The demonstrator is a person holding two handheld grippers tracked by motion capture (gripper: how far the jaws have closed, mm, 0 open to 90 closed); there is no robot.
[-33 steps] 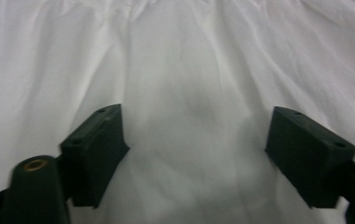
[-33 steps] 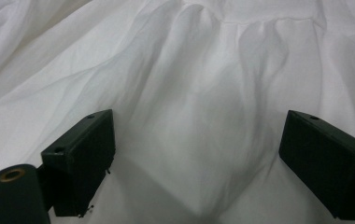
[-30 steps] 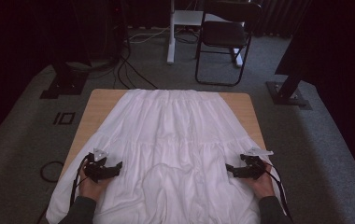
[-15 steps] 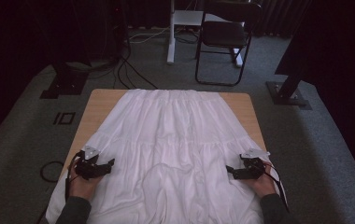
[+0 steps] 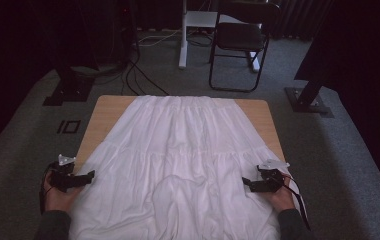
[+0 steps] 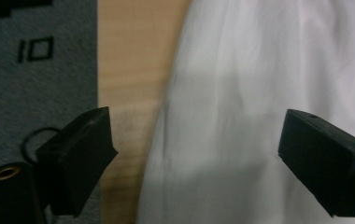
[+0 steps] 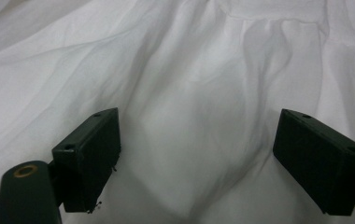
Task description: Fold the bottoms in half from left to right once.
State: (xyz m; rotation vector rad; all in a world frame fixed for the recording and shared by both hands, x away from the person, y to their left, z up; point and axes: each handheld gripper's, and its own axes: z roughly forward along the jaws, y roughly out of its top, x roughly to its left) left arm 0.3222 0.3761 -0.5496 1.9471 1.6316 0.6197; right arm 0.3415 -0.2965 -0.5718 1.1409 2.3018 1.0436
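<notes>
Two black jaws of the left tongs [image 6: 196, 163] are seen rising from the lower corners of the frame, set wide apart with nothing held between them. Most of the frame's right and centre is covered by a white garment [image 6: 269, 84]. A strip of wooden desk [image 6: 129, 70] is shown left of centre, bordered at far left by grey carpet [image 6: 7, 107] marked with black shapes.

We take this for a dim recording studio or lab: grey carpet [image 5: 23, 145], black stand bases [image 5: 68, 92], loose cables [image 5: 138, 75], a folding chair [image 5: 238, 42], and one wooden worktop [image 5: 105, 112].
</notes>
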